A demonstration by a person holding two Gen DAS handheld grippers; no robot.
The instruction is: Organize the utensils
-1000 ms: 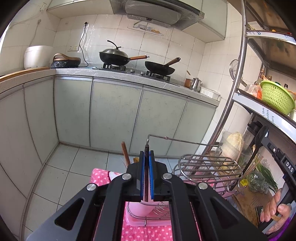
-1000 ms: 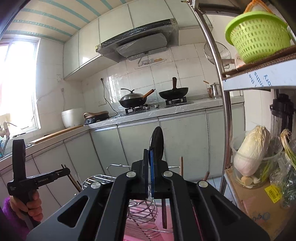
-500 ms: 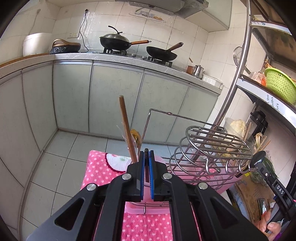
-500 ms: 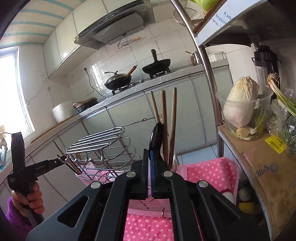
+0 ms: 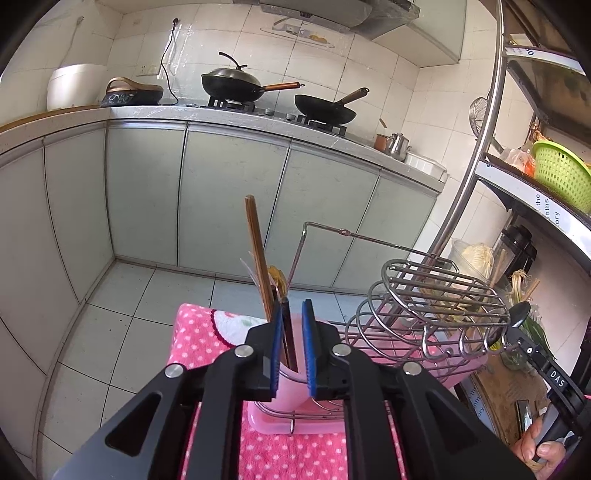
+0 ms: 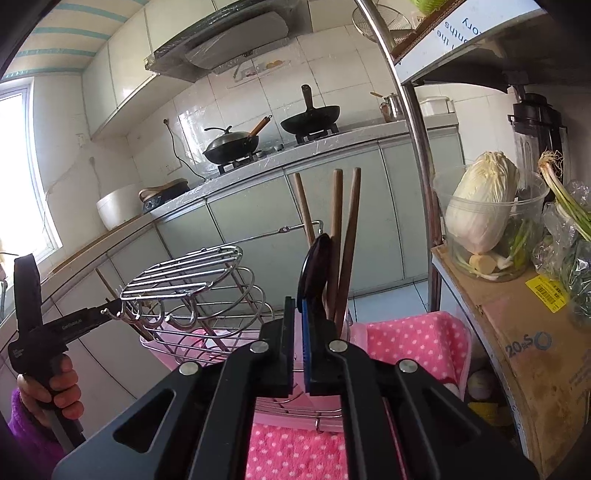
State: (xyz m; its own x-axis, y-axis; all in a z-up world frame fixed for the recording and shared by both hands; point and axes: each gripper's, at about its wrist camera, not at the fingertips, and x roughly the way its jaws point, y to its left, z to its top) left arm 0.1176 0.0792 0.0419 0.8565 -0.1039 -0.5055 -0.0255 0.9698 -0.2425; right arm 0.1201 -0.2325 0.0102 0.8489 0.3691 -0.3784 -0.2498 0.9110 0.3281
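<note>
Kitchen floor behind; pink cup [image 5: 291,384] holds brown chopsticks [image 5: 258,254].

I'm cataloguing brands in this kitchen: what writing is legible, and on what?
"DAS" on the black handheld tongs.
"20" then unclear letters on the brown cardboard box.
"the", upside down, on the white shelf edge; remainder cut off.
Yellow barcode sticker: too small.

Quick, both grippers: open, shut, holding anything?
Left gripper: open, jaws have just been opening; dark chopstick stands loose between them.
Right gripper: slightly open, jaws have just been opening; black spoon leans beside one pad, not clamped.
</note>
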